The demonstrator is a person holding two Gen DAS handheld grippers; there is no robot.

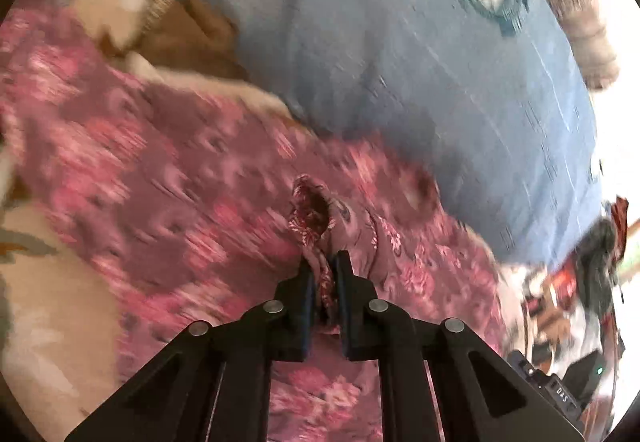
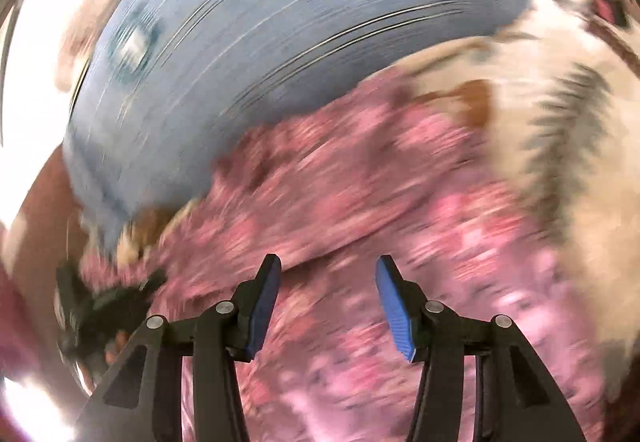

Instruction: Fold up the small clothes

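A: So, where does the garment sit right now?

B: The pink floral garment [image 1: 168, 169] lies spread over the blue bedsheet [image 1: 400, 61], partly covering a cream and brown cloth [image 1: 132, 17] beside it. In the left wrist view a bunched fold of it rises straight into the left gripper [image 1: 322, 270].

A: Is that one clamped?

B: Yes, its jaws are pinched tight on the fold, the fabric squeezed into a narrow ridge between them. I'd judge that pinch is there to anchor or lift one edge so the cloth can be drawn over itself.

A: And the other hand?

B: The right gripper [image 2: 328, 274] hangs above the same floral cloth with its jaws apart and nothing between the blue pads [image 2: 394, 306]. The picture is heavily smeared, so I can't tell exactly which part of the garment it is over.

A: Why parted?

B: Probably to be ready for a second hold; folding wants two held points so the edge stays straight rather than sagging.

A: Risk?

B: The cream patterned cloth [image 2: 560, 121] lies touching the garment's edge, so a careless bite might catch both layers.
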